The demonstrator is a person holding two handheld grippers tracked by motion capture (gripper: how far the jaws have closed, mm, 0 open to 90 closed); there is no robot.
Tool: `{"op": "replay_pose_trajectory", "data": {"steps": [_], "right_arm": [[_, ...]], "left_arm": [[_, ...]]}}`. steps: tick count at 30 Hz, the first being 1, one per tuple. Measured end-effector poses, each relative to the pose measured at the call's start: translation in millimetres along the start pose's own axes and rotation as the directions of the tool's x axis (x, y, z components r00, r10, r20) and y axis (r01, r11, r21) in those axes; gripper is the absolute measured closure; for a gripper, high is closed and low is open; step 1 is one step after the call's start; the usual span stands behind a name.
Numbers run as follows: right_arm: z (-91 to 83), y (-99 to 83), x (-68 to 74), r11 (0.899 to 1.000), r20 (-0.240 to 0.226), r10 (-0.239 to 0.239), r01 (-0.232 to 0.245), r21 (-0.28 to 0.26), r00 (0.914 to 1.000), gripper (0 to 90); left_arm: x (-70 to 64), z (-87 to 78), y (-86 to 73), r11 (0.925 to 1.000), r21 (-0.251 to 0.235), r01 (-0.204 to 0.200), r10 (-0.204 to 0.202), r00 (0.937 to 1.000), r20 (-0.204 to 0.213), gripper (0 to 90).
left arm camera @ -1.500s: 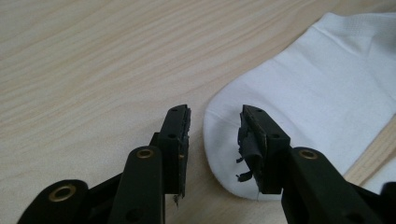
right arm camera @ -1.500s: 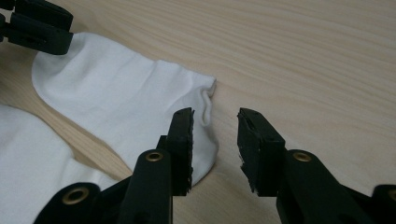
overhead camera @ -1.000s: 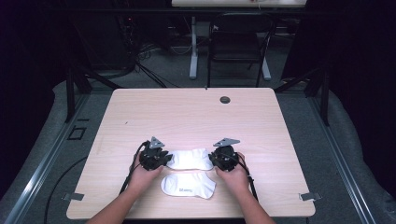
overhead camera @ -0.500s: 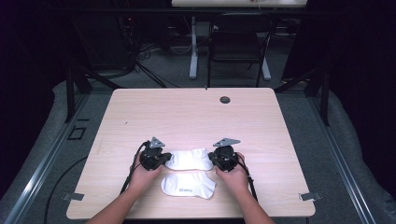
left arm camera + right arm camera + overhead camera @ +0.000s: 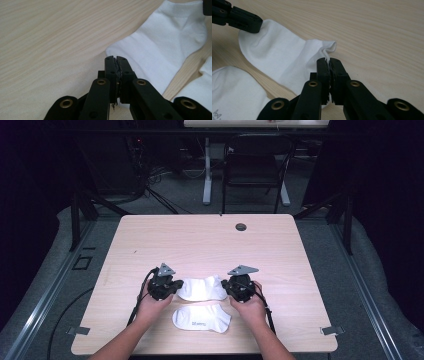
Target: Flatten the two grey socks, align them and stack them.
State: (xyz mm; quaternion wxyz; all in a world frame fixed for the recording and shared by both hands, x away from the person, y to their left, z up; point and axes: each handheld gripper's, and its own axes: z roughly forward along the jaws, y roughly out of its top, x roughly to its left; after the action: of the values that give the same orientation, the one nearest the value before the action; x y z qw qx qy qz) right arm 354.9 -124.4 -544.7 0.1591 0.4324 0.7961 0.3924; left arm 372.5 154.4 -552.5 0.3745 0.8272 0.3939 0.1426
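Two white ankle socks lie near the front edge of the wooden table (image 5: 200, 245). The upper sock (image 5: 202, 288) stretches between my two grippers. My left gripper (image 5: 172, 287) is shut on its toe end (image 5: 162, 45), jaws pressed together (image 5: 116, 60) with fabric pinched between them. My right gripper (image 5: 229, 288) is shut on the cuff end, where the cloth puckers just beyond the jaw tips (image 5: 328, 61). In the right gripper view, the left gripper's black jaws (image 5: 244, 20) sit on the far end of that sock (image 5: 282, 55). The lower sock (image 5: 201, 318) lies flat and untouched, logo up.
A small dark round grommet (image 5: 241, 226) sits near the table's far edge. A black chair (image 5: 255, 165) and cables stand on the floor beyond it. Bare tabletop spreads behind and to both sides of the socks.
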Motion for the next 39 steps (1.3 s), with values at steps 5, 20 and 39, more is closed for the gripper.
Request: {"op": "replay_pose_trajectory", "data": {"steps": [5, 20, 39], "right_arm": [[-6.1, 2.8, 1.1, 1.000, -0.004, 0.007, -0.007, -0.023, 1.0000, 87.2], [-38.6, -1.3, 17.7, 0.998, -0.055, -0.022, 0.019, -0.059, 0.9982, 87.2], [-69.1, -40.6, 45.2, 0.998, -0.099, -0.041, 0.036, -0.044, 0.9943, 87.1]], "left_arm": [[1.6, -7.1, 0.8, 0.9999, -0.013, 0.009, -0.009, 0.9999, 0.010, 88.2], [-13.0, -37.8, -9.7, 0.9989, -0.047, 0.009, -0.006, 0.9983, 0.059, 88.1], [-34.5, -64.0, -44.8, 0.9988, -0.045, 0.019, -0.013, 0.9918, 0.127, 88.1]]}}
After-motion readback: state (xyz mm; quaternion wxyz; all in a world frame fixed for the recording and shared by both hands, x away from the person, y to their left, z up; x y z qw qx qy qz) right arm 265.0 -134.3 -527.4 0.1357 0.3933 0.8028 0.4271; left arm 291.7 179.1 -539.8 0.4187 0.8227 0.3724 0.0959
